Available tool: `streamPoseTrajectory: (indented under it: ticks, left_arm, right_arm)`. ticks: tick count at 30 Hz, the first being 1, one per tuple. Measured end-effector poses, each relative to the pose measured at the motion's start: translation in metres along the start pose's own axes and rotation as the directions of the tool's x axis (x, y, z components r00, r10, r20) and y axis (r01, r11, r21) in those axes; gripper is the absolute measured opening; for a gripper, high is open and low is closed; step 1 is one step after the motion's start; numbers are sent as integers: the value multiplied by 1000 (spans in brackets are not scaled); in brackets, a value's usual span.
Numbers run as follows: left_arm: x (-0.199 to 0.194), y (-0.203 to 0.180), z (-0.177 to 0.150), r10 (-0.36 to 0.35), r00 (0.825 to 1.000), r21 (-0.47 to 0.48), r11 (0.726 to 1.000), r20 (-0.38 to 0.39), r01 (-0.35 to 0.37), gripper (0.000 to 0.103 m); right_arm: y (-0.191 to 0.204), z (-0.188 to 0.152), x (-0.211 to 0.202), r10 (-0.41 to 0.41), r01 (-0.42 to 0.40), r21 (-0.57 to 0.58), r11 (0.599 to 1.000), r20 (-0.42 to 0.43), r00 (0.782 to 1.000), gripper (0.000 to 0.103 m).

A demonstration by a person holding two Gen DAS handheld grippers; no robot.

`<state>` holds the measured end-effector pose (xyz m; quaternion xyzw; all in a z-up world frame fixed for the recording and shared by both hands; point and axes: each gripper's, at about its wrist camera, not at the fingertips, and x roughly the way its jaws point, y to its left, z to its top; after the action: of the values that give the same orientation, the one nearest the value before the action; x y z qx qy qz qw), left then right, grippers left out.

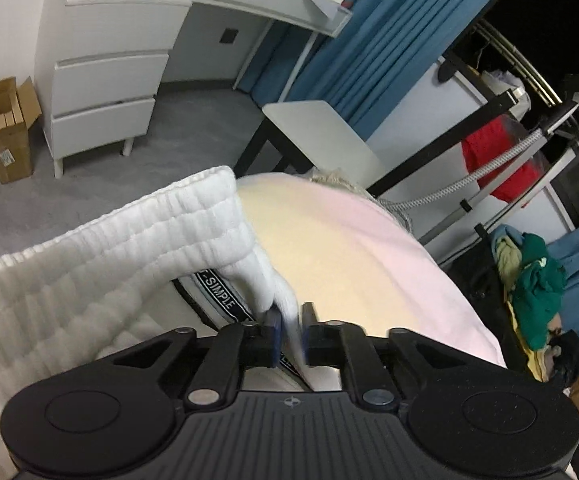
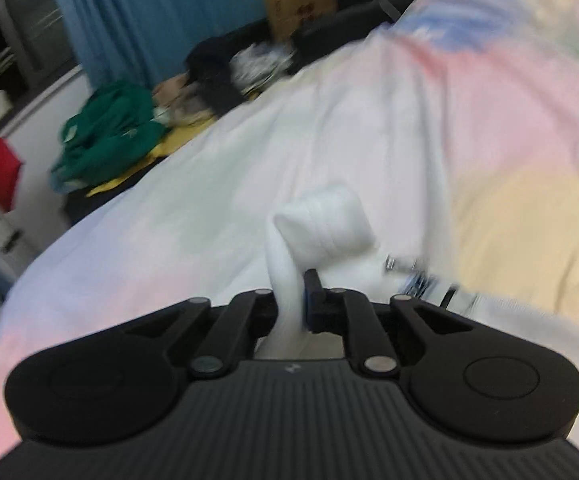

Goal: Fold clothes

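1. Nearest the left wrist camera: left gripper [image 1: 289, 320], black ribbed plastic body with round caps and silver pins, jaws pressed together on a pinch of white garment [image 1: 129, 256].
2. Just past those jaws: thick, soft, ribbed knit, quilted in rows, hanging lifted and stretched away to the left edge of view; a black-and-white woven band [image 1: 221, 296] lettered "SIMPLE" showing under the fold.
3. Nearest the right wrist camera: right gripper [image 2: 295, 280], same black ribbed build, jaws clamped on a twisted strip of the same white garment [image 2: 325, 224], with a blocky, ribbed end standing up just beyond the fingers.
4. Under both grippers: bed cover [image 2: 469, 92], smooth fabric in pale pastel patches of pink, cream-yellow, white and blue, softly creased; blurred in the right view.
5. Beside the bed: heap of crumpled clothes [image 1: 537, 280], green on top, yellow and dark pieces below.
6. Farther off in the left view: small white table [image 1: 321, 136] with black legs, grey carpet, white drawer unit [image 1: 101, 96] on short legs, open cardboard box [image 1: 5, 128].
7. Farthest: pleated blue curtains [image 1: 377, 40], a red garment [image 1: 493, 156] hanging on a metal rack, a cluttered white shelf above the drawers.
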<state>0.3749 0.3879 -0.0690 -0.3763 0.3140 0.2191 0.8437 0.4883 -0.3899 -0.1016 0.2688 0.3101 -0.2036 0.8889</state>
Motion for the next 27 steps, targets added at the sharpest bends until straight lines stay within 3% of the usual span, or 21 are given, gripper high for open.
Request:
streamPoseTrajectory:
  ticks: [1, 3, 5, 7, 11, 15, 18, 21, 25, 27]
  left_arm:
    - [-6, 4, 0, -36, 999, -7, 999, -3, 36, 21]
    - [-21, 14, 0, -115, 993, -27, 993, -8, 115, 47]
    - [-42, 21, -3, -171, 985, -27, 985, 6, 171, 55]
    - [-68, 28, -11, -205, 979, -17, 979, 20, 205, 61]
    - [-123, 50, -42, -250, 968, -64, 966, 17, 251, 78]
    - [-174, 97, -84, -211, 977, -280, 937, 26, 210, 89]
    - [-187, 126, -112, -215, 976, -413, 886, 31, 209, 92]
    - [-167, 140, -124, -236, 971, -494, 848, -24, 193, 90]
    - [-135, 142, -125, -286, 957, -484, 843, -39, 232, 85]
    - [-122, 134, -125, -268, 963, -445, 863, -3, 239, 70]
  right_arm:
    - [-5, -2, -6, 46, -46, 0, 999, -23, 999, 26]
    - [-14, -9, -26, 137, -137, 11, 991, -31, 990, 45]
    - [-30, -17, -56, 187, -187, 47, 981, 12, 982, 55]
    - [-48, -26, -83, 223, -228, 99, 969, 54, 973, 57]
    - [-87, -53, -99, 246, -240, 260, 935, 13, 969, 58]
    - [-127, -79, -115, 274, -240, 416, 877, -24, 962, 58]
    - [-157, -99, -127, 298, -230, 525, 819, -48, 953, 58]
    - [-165, -105, -121, 338, -256, 561, 787, -46, 940, 58]
    - [-163, -104, -102, 388, -308, 565, 765, -23, 921, 58]
    - [-158, -100, -89, 388, -331, 524, 785, 2, 922, 56]
